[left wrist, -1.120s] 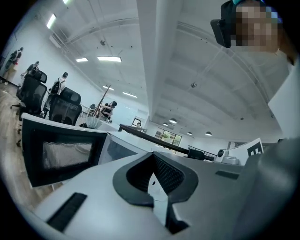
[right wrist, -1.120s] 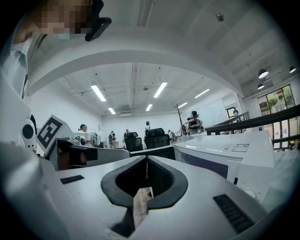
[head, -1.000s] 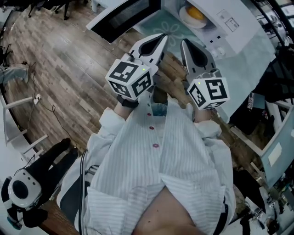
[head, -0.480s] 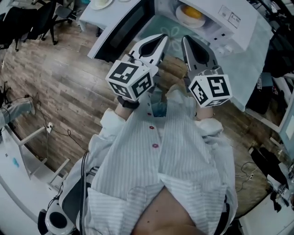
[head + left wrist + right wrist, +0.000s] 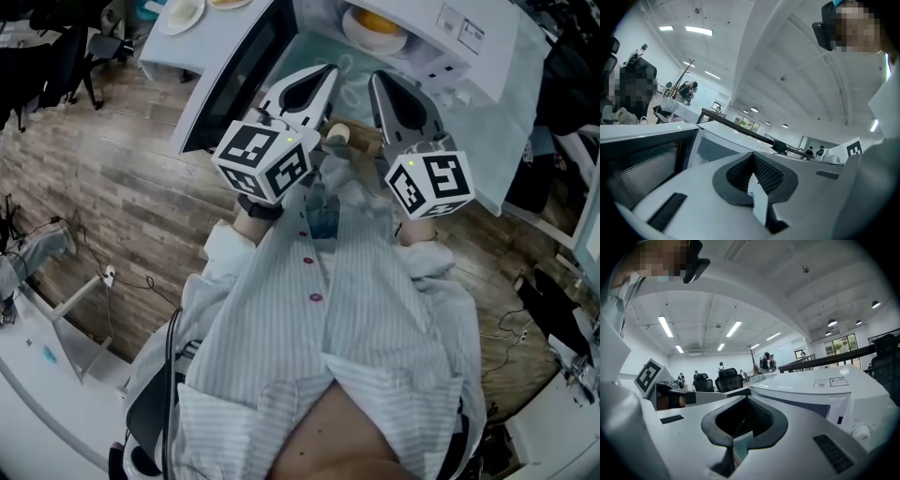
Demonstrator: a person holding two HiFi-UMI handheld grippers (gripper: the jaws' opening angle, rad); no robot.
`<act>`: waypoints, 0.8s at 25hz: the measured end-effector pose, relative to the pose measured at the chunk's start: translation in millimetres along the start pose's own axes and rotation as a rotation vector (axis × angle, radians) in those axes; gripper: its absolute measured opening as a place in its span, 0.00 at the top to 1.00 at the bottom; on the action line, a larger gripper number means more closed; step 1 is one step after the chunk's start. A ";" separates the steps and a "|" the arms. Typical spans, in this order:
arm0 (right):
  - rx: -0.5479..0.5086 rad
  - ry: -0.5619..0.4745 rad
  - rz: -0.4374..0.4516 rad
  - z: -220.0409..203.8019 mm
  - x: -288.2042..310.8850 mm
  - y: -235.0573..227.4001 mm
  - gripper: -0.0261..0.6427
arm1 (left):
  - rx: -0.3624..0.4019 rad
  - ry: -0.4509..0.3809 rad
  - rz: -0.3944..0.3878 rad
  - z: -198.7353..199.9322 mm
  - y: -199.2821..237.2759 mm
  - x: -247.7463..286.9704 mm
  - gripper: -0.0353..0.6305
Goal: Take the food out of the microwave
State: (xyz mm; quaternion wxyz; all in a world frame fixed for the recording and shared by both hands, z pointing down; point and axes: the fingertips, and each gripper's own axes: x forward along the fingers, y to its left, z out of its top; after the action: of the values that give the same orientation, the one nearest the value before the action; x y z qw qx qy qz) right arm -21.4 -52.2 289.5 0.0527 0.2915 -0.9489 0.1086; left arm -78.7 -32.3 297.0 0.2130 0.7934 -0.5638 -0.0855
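Left tool (image 5: pixel 323 77) and right tool (image 5: pixel 380 84) are both staying pressed together, pinching nothing, side by side in front of the person's chest. Over the last second the microwave (image 5: pixel 469 47) is swinging closer to centre in the head view, so I'd say they're lining up on it, not reaching yet. The food (image 5: pixel 377 21) is sitting inside the open microwave, looking orange on a white dish (image 5: pixel 373 39), well clear of both tips.
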 end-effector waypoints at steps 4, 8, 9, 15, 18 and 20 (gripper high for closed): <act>0.005 0.005 -0.016 5.0 17.0 -18.2 0.91 | -0.007 0.009 -0.012 6.6 12.0 24.2 0.94; 0.010 0.009 -0.034 11.2 33.8 -41.8 0.91 | -0.009 0.015 -0.036 15.7 21.3 54.8 0.94; 0.013 0.009 -0.040 13.1 37.8 -48.1 0.91 | -0.008 0.016 -0.045 18.7 22.9 62.9 0.94; 0.026 -0.007 -0.079 28.4 56.6 -82.8 0.91 | 0.001 0.020 -0.092 37.5 28.6 107.3 0.94; 0.035 -0.014 -0.095 32.6 60.2 -95.4 0.91 | -0.007 0.021 -0.104 41.9 29.8 120.6 0.94; 0.039 -0.013 -0.100 33.0 60.5 -100.0 0.91 | -0.010 0.024 -0.110 42.5 29.7 125.9 0.94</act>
State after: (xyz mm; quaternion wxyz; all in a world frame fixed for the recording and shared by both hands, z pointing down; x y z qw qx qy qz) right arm -16.0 -173.5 284.8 0.0462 0.3404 -0.9311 0.1224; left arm -76.1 -167.9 285.1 0.2188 0.8231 -0.5163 -0.0903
